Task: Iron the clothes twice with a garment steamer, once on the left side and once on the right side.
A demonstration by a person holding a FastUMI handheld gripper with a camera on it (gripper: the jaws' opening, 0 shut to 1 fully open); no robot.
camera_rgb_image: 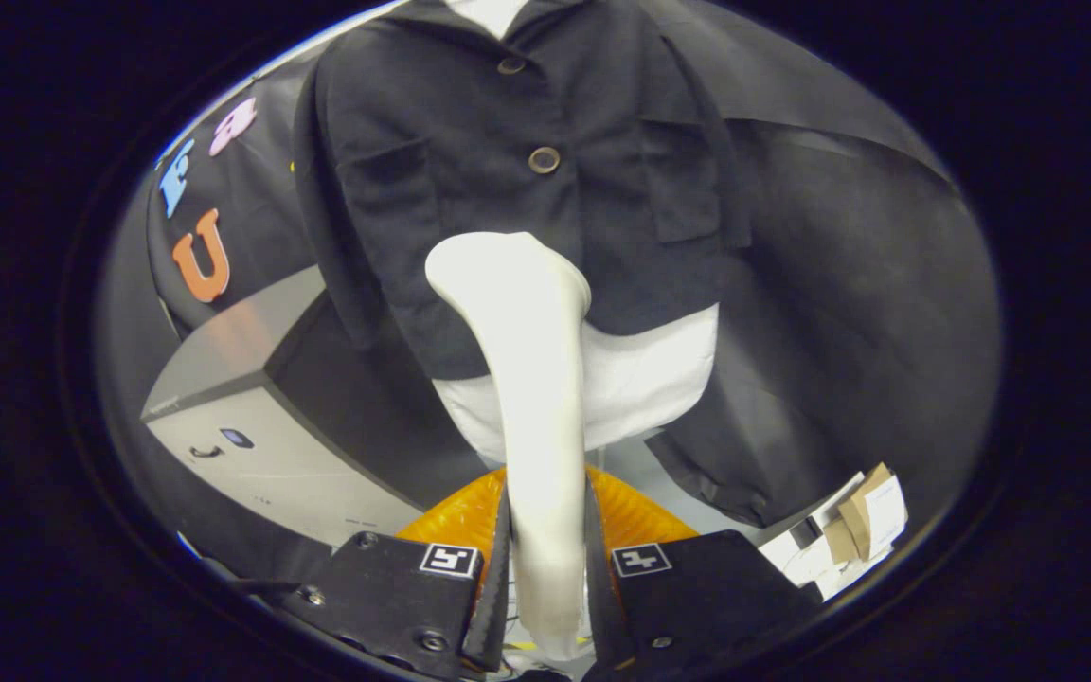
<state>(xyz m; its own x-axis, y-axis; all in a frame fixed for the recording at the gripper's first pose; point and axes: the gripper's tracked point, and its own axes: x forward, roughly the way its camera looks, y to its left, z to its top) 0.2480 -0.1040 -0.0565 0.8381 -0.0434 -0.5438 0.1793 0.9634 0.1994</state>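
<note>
Gripper: the gripper point(547, 554) is clamped on the handle of the garment steamer point(531, 379), one finger pressing each side of it.
Steamer: its pale body rises straight up from between the fingers, and its broad head lies against the lower front of the dark jacket point(527, 180), just under the lower button point(544, 159).
Behind the handle: something orange and ribbed point(635, 516) shows on both sides of the steamer, just ahead of the fingers.
Jacket: it hangs upright, buttoned, with a patch pocket on each side of the chest; a white garment point(640, 379) shows below its hem.
Left of jacket: a grey cabinet point(252, 426) stands near the hanging sleeve.
Right, low down: cardboard and papers point(849, 535) lie beside the black cloth.
</note>
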